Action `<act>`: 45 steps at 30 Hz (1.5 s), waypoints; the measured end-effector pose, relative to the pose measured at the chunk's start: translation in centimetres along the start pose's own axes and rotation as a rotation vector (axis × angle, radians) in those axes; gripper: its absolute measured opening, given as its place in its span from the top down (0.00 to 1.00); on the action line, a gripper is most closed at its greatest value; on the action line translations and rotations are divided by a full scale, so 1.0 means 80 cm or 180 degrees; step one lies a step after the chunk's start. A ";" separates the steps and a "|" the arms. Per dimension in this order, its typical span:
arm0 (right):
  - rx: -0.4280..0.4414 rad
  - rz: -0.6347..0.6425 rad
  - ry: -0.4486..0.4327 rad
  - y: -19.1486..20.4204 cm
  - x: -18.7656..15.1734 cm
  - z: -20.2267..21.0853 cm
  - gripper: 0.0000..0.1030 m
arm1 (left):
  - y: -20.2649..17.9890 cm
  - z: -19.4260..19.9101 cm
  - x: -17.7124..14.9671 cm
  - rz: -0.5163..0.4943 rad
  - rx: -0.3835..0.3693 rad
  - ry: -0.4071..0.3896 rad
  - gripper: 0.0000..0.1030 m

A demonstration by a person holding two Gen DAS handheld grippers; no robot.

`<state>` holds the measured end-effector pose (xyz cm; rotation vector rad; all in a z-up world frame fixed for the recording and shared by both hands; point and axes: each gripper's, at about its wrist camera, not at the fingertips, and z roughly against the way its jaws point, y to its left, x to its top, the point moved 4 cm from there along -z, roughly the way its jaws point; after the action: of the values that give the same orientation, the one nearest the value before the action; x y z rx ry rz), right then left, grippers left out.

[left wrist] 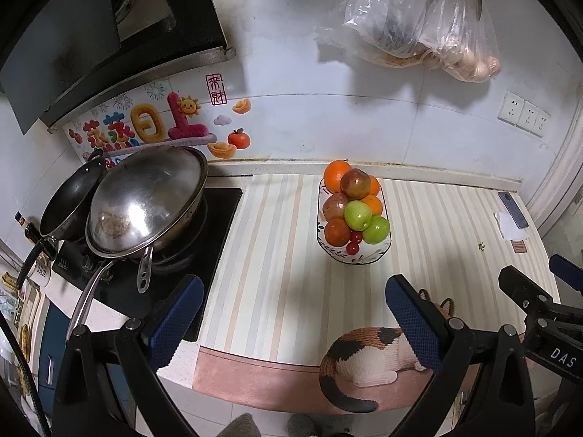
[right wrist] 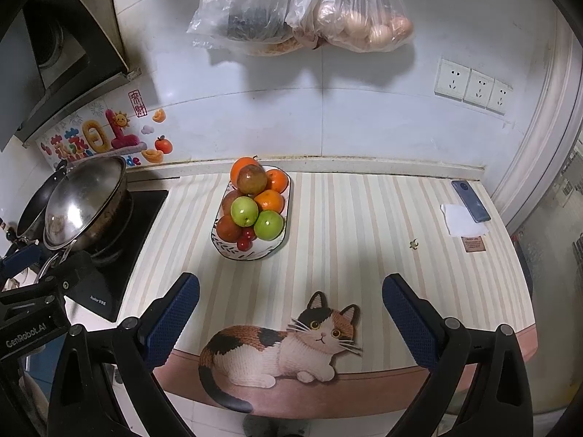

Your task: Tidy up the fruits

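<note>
An oval white bowl with a leaf pattern (left wrist: 364,256) (right wrist: 271,249) stands on the striped counter mat, piled with fruit: oranges (left wrist: 337,174) (right wrist: 269,201), brownish-red round fruits (left wrist: 355,183) (right wrist: 251,179), two green apples (left wrist: 358,215) (right wrist: 268,225) and small red cherry tomatoes (left wrist: 352,248) (right wrist: 243,244). My left gripper (left wrist: 291,306) hangs open in front of the bowl, nothing between its blue pads. My right gripper (right wrist: 289,304) is also open and empty, further right and nearer the counter's front edge; its body shows at the right of the left wrist view.
A stove (left wrist: 204,240) with a steel wok under a lid (left wrist: 145,200) and a black pan (left wrist: 71,200) sits left of the bowl. A phone (right wrist: 470,200), white paper (right wrist: 461,222) and a small card lie at the right. Plastic bags (right wrist: 309,7) hang on the wall. A cat-print mat (right wrist: 280,349) covers the front edge.
</note>
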<state>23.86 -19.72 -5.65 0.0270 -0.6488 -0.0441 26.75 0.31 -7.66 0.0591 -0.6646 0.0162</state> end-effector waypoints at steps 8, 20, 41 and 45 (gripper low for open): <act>0.0006 0.0026 -0.0026 0.002 0.002 0.005 0.01 | 0.000 0.000 -0.005 -0.0009 -0.0027 -0.0008 0.00; 0.0017 0.0020 -0.0015 0.001 0.002 0.004 0.01 | 0.002 0.000 -0.004 0.0006 -0.0024 -0.0013 0.00; 0.0001 0.0002 -0.0016 0.006 0.001 0.000 0.01 | 0.000 0.001 -0.001 0.0013 -0.0025 -0.0016 0.00; -0.0017 -0.0003 -0.0020 0.005 0.000 0.000 0.01 | -0.001 0.002 -0.001 0.0009 -0.0027 -0.0022 0.00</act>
<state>23.89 -19.28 -5.61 0.0219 -0.6549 -0.0470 26.61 0.25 -7.61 0.0502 -0.6716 0.0158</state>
